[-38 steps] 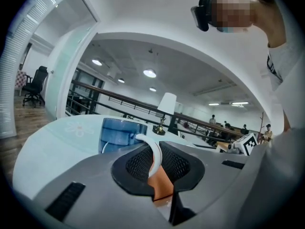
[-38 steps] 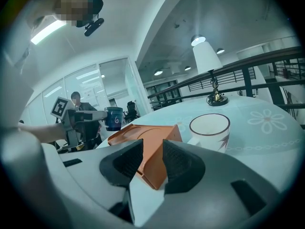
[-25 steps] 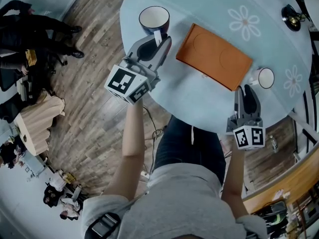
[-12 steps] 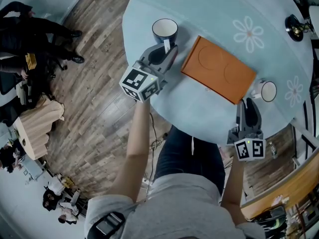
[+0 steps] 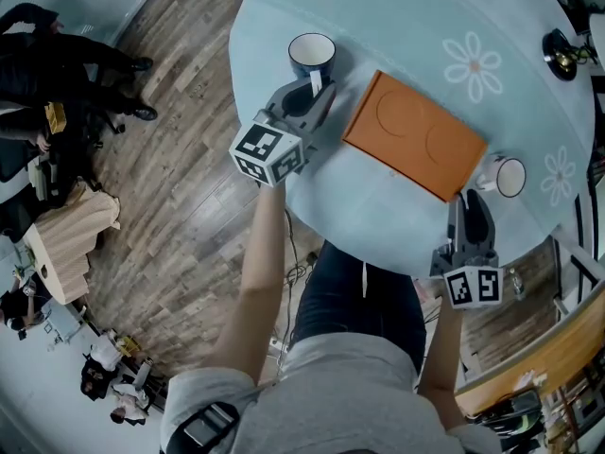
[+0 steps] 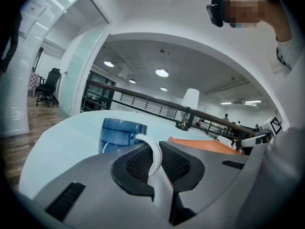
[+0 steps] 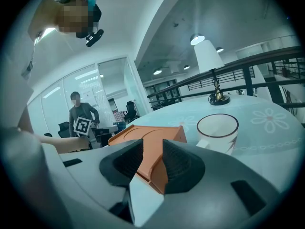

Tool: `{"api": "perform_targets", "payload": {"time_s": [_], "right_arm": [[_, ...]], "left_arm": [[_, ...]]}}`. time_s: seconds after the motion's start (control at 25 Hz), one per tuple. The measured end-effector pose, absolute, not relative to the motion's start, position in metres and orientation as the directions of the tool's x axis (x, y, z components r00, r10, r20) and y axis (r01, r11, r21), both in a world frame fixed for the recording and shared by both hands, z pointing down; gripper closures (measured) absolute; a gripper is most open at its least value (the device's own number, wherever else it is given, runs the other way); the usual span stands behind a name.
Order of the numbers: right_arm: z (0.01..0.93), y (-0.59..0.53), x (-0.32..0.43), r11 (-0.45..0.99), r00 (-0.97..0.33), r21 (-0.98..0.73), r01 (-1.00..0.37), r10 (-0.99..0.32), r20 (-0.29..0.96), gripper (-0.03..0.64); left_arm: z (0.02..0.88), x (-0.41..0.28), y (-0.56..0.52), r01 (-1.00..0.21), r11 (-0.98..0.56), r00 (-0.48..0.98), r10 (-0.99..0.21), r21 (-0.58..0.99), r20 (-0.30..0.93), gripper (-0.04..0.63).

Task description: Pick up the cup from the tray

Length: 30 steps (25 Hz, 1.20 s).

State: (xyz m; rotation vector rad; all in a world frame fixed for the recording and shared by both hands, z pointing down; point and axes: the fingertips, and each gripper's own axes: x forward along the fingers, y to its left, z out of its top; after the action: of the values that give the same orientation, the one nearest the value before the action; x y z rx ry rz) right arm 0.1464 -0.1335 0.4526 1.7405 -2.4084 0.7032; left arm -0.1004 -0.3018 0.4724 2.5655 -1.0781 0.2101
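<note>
Cup [image 5: 312,55], where is it now?
It is off the orange tray [image 5: 413,132], just left, its white handle [image 6: 153,154] pinched in my left claw [image 5: 317,89]; both came lower. My right claw [image 5: 469,199] is spread at the tray corner, white cup [image 5: 506,176] beside.

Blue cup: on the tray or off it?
Off: the blue cup stands upright on the table, beside the tray.

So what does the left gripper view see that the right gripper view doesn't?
Only the left: the blue cup close up, its white handle pinched in the left claw. Only the right: the white cup close up and a flower printed on the table. Both: the orange tray, the lamp and the table.
</note>
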Motion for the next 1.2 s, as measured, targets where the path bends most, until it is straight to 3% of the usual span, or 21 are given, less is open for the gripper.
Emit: {"api": "perform_targets", "payload": {"time_s": [0.48, 0.92, 1.2], "right_arm": [[0.449, -0.130, 0.140, 0.263, -0.362, -0.310, -0.913, -0.875, 0.322, 0.518], [0.446, -0.129, 0.135, 0.280, -0.371, -0.303, -0.911, -0.877, 0.304, 0.518], [0.443, -0.123, 0.136, 0.289, -0.378, -0.304, -0.908, -0.879, 0.291, 0.518]], "left_arm": [[0.487, -0.100, -0.281, -0.736, -0.618, 0.677, -0.675, 0.276, 0.294, 0.555], [0.503, -0.094, -0.275, -0.822, -0.553, 0.562, -0.753, 0.133, 0.344, 0.555], [0.511, -0.093, -0.262, -0.841, -0.512, 0.537, -0.754, 0.175, 0.378, 0.479]]}}
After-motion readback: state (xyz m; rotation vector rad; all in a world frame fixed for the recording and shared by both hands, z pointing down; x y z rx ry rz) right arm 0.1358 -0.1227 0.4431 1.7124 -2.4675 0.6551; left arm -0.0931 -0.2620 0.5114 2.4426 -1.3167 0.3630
